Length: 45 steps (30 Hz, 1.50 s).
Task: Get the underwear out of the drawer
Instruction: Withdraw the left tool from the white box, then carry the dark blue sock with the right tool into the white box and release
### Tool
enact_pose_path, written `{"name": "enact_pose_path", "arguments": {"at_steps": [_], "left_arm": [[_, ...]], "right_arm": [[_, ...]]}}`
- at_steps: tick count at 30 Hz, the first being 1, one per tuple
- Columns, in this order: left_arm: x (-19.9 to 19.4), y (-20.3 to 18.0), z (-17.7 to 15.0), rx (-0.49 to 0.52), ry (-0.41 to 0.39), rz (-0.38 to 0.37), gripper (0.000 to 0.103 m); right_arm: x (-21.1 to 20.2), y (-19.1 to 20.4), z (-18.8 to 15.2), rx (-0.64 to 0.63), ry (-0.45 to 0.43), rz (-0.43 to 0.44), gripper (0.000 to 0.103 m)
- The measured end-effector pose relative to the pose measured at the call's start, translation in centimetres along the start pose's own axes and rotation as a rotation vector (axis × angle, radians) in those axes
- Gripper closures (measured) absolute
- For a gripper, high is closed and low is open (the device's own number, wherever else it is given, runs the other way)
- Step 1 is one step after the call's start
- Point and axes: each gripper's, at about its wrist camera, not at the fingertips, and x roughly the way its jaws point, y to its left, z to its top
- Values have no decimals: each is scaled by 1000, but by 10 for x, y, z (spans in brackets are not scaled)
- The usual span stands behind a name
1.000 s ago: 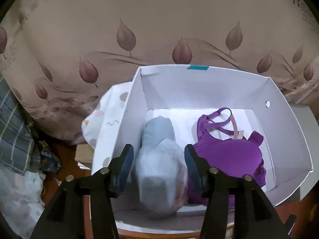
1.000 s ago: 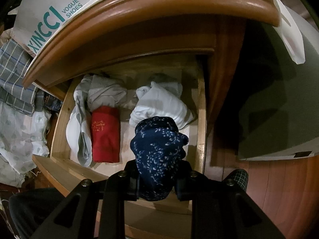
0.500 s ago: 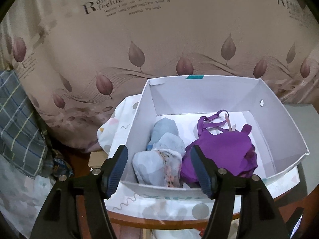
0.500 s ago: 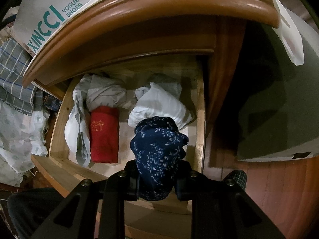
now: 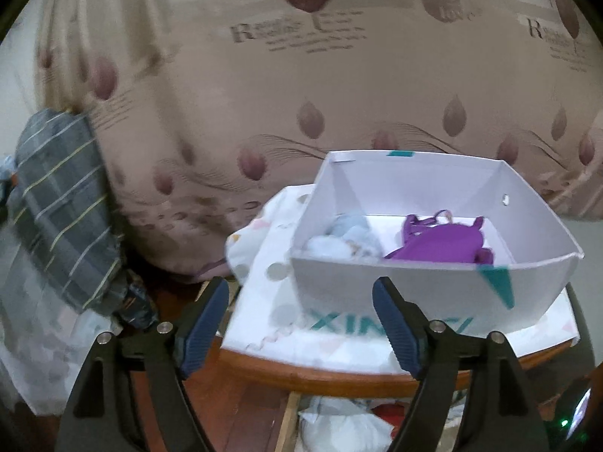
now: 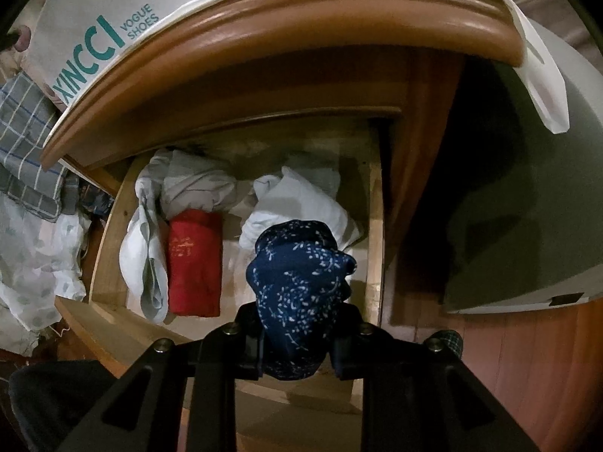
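Right gripper [image 6: 297, 342] is clamped on the navy roll [image 6: 297, 297] over the drawer [image 6: 375, 241], so just lift it straight up into the box [image 5: 433, 286], while the left gripper [image 5: 301, 324], jaws just opened with nothing between them, stays clear.

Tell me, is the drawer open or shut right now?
Open. The drawer is pulled out under the wooden top, showing a red roll and white bundles inside.
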Motion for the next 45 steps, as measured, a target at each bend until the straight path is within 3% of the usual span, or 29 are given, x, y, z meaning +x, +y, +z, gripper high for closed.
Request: {"name": "enact_pose_path", "arguments": {"at_steps": [6,16,26,33,41,45], "left_arm": [[3,24,-47,-76,12,68,18],[49,50,-123,-163,156,127,17],[56,78,-122,-246,206,151,16],[58,95,-121,-306,230,162,15],[63,108,-122,-342,270,175,14],[63,118,-123,-375,277,187,14]], "right_arm": [[-3,2,0,-9,-31,-6,79],[-17,6,3,-33,-127,15,79],[-36,15,0,-100,-173,-30,79],[-85,22,13,-110,-210,-45,79],[-190,50,62,-198,-406,-52,79],[-220,68,100,-221,-461,-57,79]]}}
